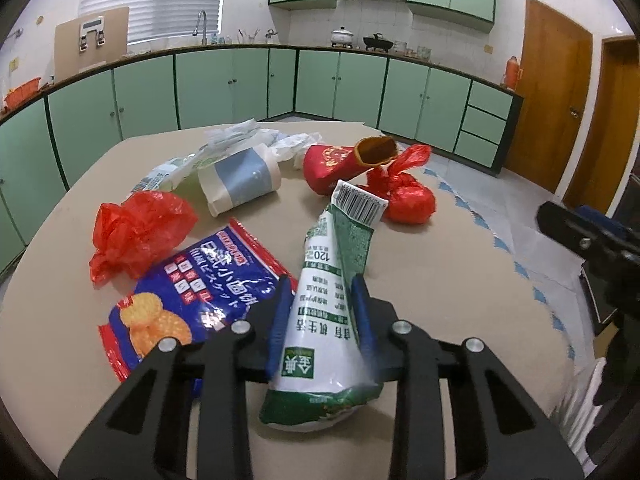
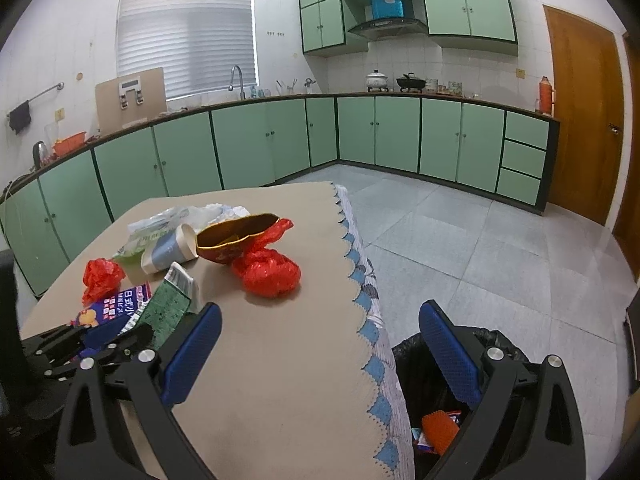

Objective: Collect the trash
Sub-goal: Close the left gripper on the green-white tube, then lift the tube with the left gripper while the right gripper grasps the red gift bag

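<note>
On the table (image 1: 440,280), taking the paper cup (image 1: 240,180) as landmark: the knotted bag (image 1: 404,196) and the gift pouch (image 1: 340,166) lie to its right, the crumpled bag (image 1: 136,232) to its left, the biscuit packet (image 1: 180,292) nearer the camera, and the milk carton (image 1: 332,300) between the left tool (image 1: 320,312) pads.

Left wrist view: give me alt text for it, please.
The left claw grips a green and white packet above a tan table. Beyond lie a blue biscuit bag, red plastic bags, a paper cup, and green kitchen cabinets.
</note>
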{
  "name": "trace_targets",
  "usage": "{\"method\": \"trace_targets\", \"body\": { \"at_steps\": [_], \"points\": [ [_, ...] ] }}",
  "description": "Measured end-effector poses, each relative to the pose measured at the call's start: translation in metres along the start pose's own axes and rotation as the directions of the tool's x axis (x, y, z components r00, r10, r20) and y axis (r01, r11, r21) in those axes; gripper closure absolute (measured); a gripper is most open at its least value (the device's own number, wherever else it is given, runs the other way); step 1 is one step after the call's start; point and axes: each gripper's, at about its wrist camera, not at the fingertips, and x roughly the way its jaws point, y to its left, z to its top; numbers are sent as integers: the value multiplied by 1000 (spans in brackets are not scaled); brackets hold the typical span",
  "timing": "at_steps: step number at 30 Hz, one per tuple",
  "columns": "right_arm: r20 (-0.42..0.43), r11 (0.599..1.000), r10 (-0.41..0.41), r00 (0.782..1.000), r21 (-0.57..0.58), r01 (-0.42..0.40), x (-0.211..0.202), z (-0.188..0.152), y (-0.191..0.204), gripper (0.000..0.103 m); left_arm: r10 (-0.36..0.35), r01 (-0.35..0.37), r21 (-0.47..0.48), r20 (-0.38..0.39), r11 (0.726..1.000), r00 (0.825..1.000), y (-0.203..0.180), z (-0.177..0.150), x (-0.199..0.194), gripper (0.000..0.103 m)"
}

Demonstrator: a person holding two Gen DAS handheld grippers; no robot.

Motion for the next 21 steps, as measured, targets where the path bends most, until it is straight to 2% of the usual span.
{"method": "trace_targets", "body": {
  "at_steps": [3, 6, 12, 21],
  "points": [
    [-3, 1000, 0, 1000, 5, 0, 1, -1, -1, 6, -7, 8, 6, -18, 1000, 1000, -1, 1, 5, 72],
    [-6, 1000, -4, 1000, 6, 4, 2, -2, -2, 6, -7, 6, -6, -36, 1000, 999, 0, 0, 11, 66],
    [-13, 1000, -6, 1000, 21, 7, 5, -3, -8, 6, -4, 3, -25, -30, 1000, 1000, -1, 1, 12, 74],
    [-2, 1000, 1, 1000, 10, -1, 12, 2, -3, 7, -1, 3, -53, 37, 999, 999, 3, 17, -7, 75]
  ]
}}
